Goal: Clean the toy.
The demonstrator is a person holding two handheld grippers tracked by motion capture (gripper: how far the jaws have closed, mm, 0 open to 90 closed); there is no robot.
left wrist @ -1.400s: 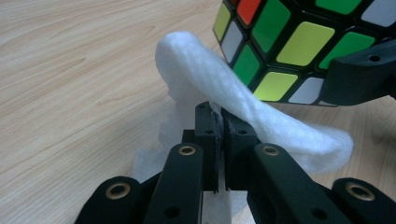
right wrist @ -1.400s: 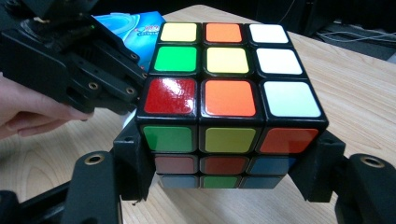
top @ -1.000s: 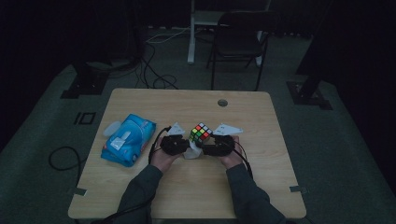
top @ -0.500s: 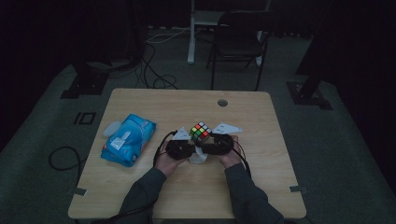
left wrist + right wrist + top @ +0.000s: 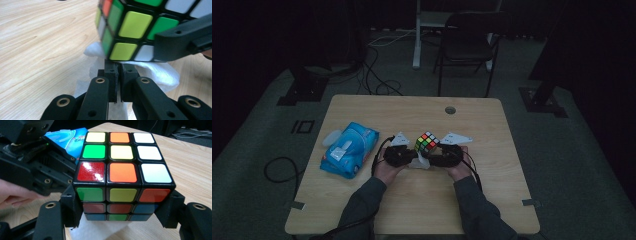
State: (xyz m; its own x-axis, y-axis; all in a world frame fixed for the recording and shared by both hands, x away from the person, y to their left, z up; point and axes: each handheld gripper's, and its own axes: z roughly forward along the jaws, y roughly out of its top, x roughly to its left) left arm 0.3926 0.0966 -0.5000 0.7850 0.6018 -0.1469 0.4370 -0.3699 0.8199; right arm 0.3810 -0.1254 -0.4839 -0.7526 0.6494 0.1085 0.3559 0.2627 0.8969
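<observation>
A scrambled colour cube (image 5: 428,142) is held just above the table, with my right gripper (image 5: 432,150) shut on its two sides. In the right gripper view the cube (image 5: 120,170) sits between the jaws of the right gripper (image 5: 121,205), red, orange and white squares on top. My left gripper (image 5: 117,72) is shut on a white tissue (image 5: 155,72), pressed against the underside of the cube (image 5: 130,25). From above, the left gripper (image 5: 414,159) and the tissue (image 5: 421,163) lie just below and left of the cube.
A blue wipes pack (image 5: 348,149) lies on the left of the wooden table (image 5: 492,125), also seen as the pack (image 5: 72,137) behind the cube. A cable hole (image 5: 450,110) is near the far edge. A dark chair (image 5: 467,45) stands beyond the table.
The left gripper with the tissue has shifted slightly under the cube. The right gripper and the cube have kept still.
</observation>
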